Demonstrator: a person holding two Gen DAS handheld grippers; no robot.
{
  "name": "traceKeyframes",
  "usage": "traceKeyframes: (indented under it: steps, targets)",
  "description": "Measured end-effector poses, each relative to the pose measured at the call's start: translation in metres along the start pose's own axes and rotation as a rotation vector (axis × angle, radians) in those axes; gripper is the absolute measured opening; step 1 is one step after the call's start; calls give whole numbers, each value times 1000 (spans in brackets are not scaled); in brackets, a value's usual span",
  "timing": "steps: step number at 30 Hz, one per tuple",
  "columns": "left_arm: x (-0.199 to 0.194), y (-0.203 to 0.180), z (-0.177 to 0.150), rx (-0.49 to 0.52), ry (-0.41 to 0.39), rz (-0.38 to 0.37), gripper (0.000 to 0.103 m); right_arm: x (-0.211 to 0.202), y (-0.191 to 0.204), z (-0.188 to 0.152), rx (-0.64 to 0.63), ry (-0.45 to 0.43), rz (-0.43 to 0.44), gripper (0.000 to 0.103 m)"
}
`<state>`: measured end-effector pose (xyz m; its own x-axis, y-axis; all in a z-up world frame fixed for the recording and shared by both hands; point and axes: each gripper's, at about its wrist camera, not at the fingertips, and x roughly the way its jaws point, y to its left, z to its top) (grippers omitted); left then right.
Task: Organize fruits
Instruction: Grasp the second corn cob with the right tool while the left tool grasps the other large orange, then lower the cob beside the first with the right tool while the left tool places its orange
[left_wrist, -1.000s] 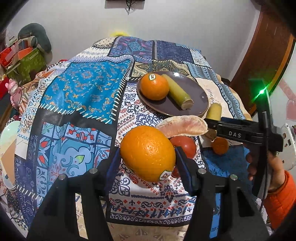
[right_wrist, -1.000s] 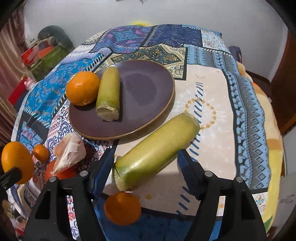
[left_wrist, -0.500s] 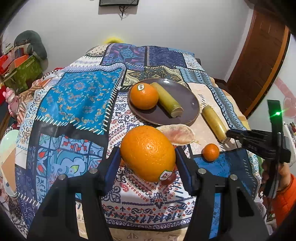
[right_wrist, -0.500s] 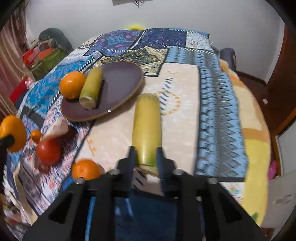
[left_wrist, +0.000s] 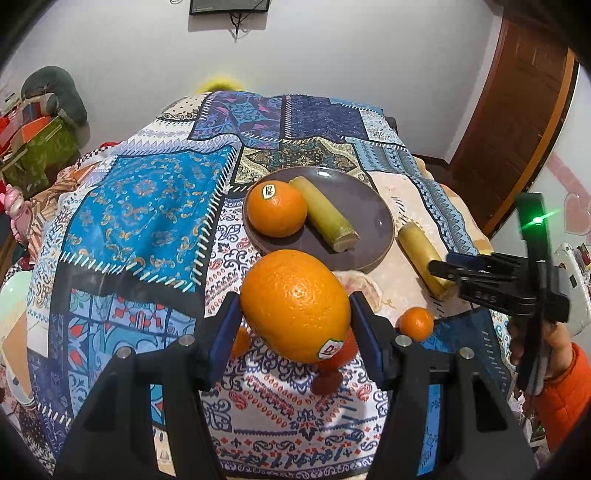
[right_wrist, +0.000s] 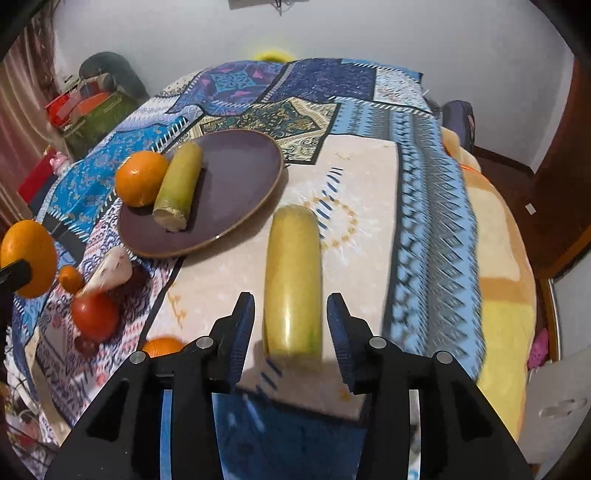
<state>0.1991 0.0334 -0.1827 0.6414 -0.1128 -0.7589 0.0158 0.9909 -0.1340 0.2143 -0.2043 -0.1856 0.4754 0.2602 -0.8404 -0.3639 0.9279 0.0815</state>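
My left gripper (left_wrist: 293, 325) is shut on a large orange (left_wrist: 295, 304) and holds it above the patterned cloth; the held orange also shows in the right wrist view (right_wrist: 27, 253). A dark plate (left_wrist: 365, 221) holds another orange (left_wrist: 276, 213) and a yellow-green cane piece (left_wrist: 325, 218). My right gripper (right_wrist: 291, 332) is open, its fingers on either side of a second cane piece (right_wrist: 293, 273) that lies on the cloth right of the plate (right_wrist: 240, 177). The right gripper also shows in the left wrist view (left_wrist: 461, 275).
A pomelo wedge (right_wrist: 110, 271), a red tomato (right_wrist: 94, 315) and small tangerines (right_wrist: 71, 278) (left_wrist: 416, 324) lie on the cloth in front of the plate. The table's right edge drops off near a wooden door (left_wrist: 517, 122). Clutter stands at the far left (left_wrist: 33, 140).
My right gripper was narrowly closed around the second cane piece and has now opened wide around it. My left gripper has drawn back slightly with the orange.
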Motion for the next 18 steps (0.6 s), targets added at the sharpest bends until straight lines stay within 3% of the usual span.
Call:
traceKeyframes:
  steps: [5, 10, 18]
  targets:
    - [13, -2, 13, 14, 4, -5, 59, 22, 1, 9, -10, 23, -20, 38]
    - [31, -8, 25, 33, 12, -10, 59, 34, -7, 10, 33, 35, 13, 36]
    - [66, -11, 43, 33, 47, -25, 59, 19, -5, 11, 11, -6, 33, 35]
